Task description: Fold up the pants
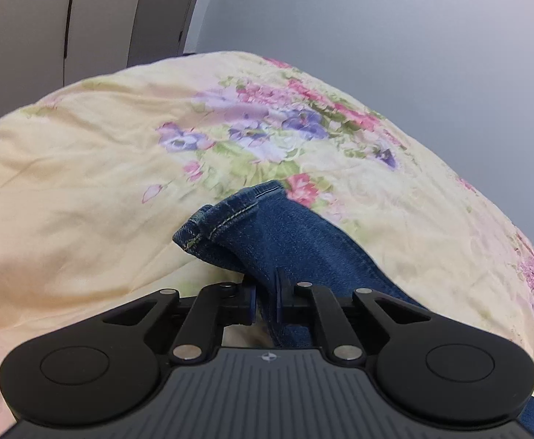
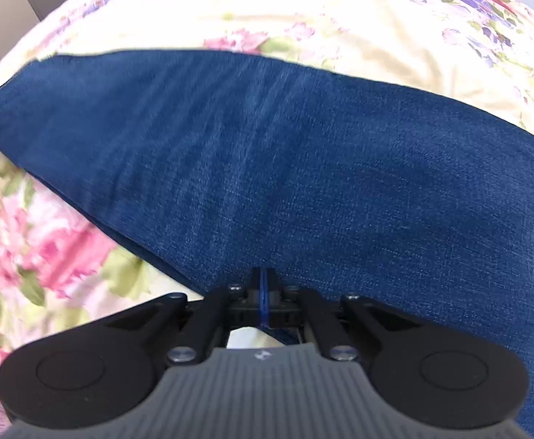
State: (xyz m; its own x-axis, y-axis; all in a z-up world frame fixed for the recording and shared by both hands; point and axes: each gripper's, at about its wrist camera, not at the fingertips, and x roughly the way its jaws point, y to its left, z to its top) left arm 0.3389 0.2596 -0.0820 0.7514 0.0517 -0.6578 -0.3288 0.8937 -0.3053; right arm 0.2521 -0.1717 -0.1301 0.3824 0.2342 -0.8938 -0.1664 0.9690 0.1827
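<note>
Soft, even indoor light with no glare; only faint shadows sit in the creases of the cream floral quilted bedspread (image 1: 83, 168). Fisheye bending curves both views, with dark vignetting at the corners — the right wrist view's left edge smears pink flowers, while the dark blue denim pants (image 2: 303, 168) stay fairly sharp.

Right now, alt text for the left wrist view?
The left gripper is shut on a fold of blue jeans, the stitched hem bunched just ahead of its fingers. Beneath lies a cream floral bedspread, with a grey wall behind.
</note>
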